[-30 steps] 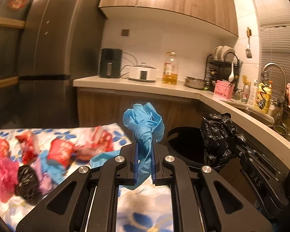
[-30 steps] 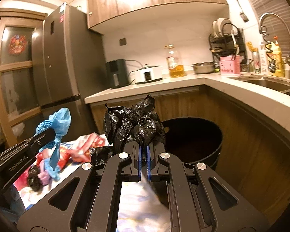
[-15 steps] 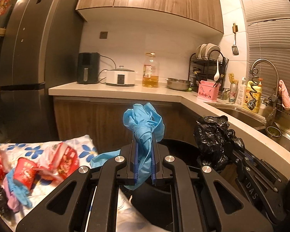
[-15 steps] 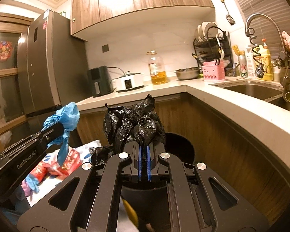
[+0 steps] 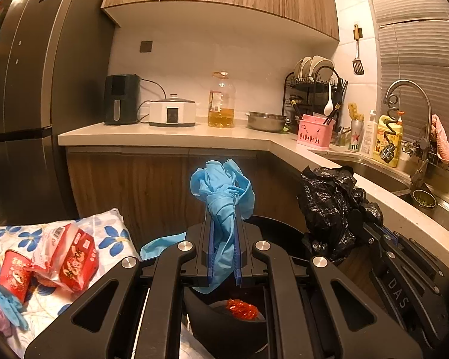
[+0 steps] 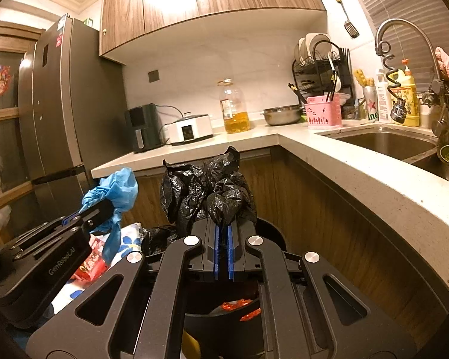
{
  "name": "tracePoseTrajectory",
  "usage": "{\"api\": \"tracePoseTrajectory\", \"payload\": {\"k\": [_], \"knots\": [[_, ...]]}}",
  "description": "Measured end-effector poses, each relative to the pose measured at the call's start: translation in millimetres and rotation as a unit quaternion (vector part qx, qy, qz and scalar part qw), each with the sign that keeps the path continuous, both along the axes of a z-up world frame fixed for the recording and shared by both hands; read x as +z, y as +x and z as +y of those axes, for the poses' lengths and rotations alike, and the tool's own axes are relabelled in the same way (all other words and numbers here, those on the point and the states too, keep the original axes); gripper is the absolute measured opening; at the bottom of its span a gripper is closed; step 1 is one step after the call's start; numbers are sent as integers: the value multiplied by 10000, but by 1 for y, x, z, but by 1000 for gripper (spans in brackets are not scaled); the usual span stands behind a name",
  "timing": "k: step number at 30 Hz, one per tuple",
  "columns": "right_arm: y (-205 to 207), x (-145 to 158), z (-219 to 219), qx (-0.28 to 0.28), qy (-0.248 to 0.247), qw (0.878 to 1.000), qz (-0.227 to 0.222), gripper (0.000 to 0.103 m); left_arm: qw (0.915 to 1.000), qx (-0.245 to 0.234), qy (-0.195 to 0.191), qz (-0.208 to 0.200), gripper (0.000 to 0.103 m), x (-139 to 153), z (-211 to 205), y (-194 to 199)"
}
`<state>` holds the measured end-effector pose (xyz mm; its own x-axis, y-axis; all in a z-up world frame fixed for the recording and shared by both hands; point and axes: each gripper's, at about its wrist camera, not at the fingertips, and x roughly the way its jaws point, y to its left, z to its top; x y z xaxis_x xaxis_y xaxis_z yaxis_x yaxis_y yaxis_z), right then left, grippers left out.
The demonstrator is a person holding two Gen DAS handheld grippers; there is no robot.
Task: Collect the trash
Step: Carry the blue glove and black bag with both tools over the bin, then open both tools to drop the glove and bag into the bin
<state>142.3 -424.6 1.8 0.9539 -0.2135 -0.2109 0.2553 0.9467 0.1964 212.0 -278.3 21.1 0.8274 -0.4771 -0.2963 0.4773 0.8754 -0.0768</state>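
Note:
My left gripper (image 5: 223,224) is shut on a crumpled blue glove (image 5: 221,188) and holds it over the open black trash bin (image 5: 278,229). My right gripper (image 6: 223,230) is shut on a crumpled black plastic bag (image 6: 206,188), also above the bin (image 6: 271,232). Red wrappers (image 5: 242,309) lie inside the bin. In the right wrist view the left gripper (image 6: 83,212) with the blue glove (image 6: 116,188) is at the left. In the left wrist view the right gripper (image 5: 362,224) with the black bag (image 5: 329,203) is at the right.
A table with a floral cloth (image 5: 110,233) at the left bears red packets (image 5: 71,257), a red cup (image 5: 13,275) and another blue glove (image 5: 6,302). A counter (image 5: 194,134) with wooden cabinets stands behind the bin; the sink (image 6: 386,143) is to the right, the fridge (image 5: 24,104) to the left.
Both grippers have moved right from over the table to above the bin, still holding their trash. The bin's inside with red wrappers has come into view.

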Motion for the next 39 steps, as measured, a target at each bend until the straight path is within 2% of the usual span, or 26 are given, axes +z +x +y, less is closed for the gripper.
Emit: {"api": "tracePoseTrajectory", "payload": {"k": [24,27,29,33,35,37,39], "knots": [[33,-12,-10,62,18,9999,94,5,9989,-334,65,312,12,-22,-24,37],[36,-14,-13,82,80,9998,134,8,9988,-347,95,319,13,-25,-23,38],[37,-15,-14,76,85,9998,158,13,9988,-328,121,332,17,-26,-23,39],[39,-17,-17,22,128,9997,191,34,9989,-240,118,375,39,-29,-20,42],[39,-18,-18,-29,144,9997,202,39,9990,-198,111,384,45,-30,-17,42],[39,-18,-20,-73,174,9996,212,45,9991,-144,79,383,57,-30,-14,42],[37,-18,-21,-79,195,9995,221,48,9992,-87,40,387,63,-30,-10,42]]}}
